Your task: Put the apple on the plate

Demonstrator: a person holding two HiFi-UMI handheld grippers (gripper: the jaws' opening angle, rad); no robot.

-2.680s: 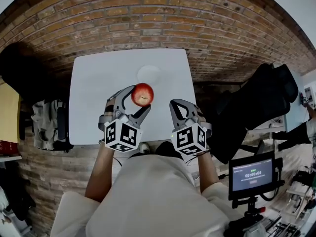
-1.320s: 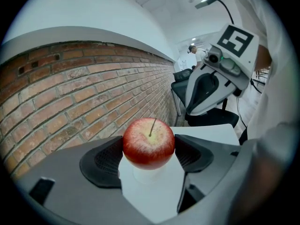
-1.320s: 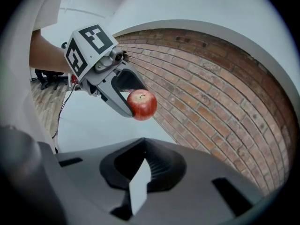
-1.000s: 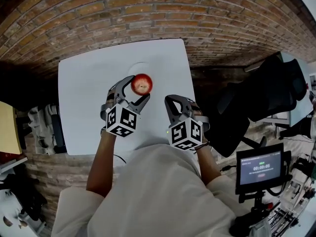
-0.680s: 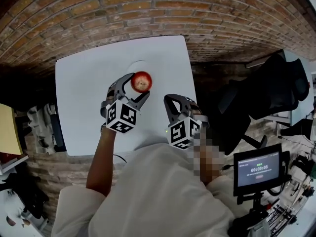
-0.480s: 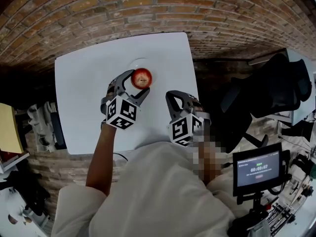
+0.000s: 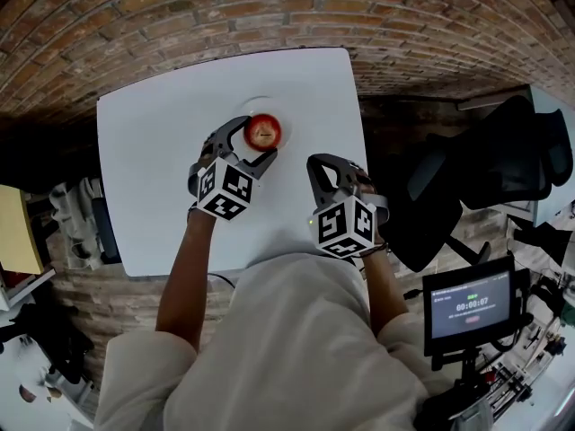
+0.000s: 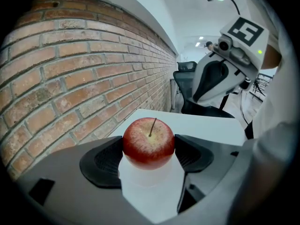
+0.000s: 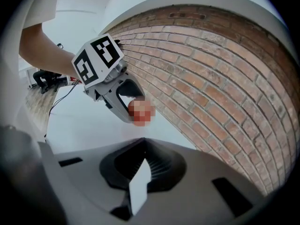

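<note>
A red apple with its stem up sits between the pads of my left gripper, which is shut on it. In the left gripper view the apple is right over a small white plate; I cannot tell whether it touches the plate. From the head view only a faint arc of the plate's rim shows beyond the apple. My right gripper hovers over the table to the right of the apple, its jaws drawn together on nothing.
The white square table stands against a brick surface. A black office chair is to the right. A small screen on a stand is at the lower right.
The left gripper has carried the apple away from me until it is over the plate. The right gripper has stayed beside it, jaws together.
</note>
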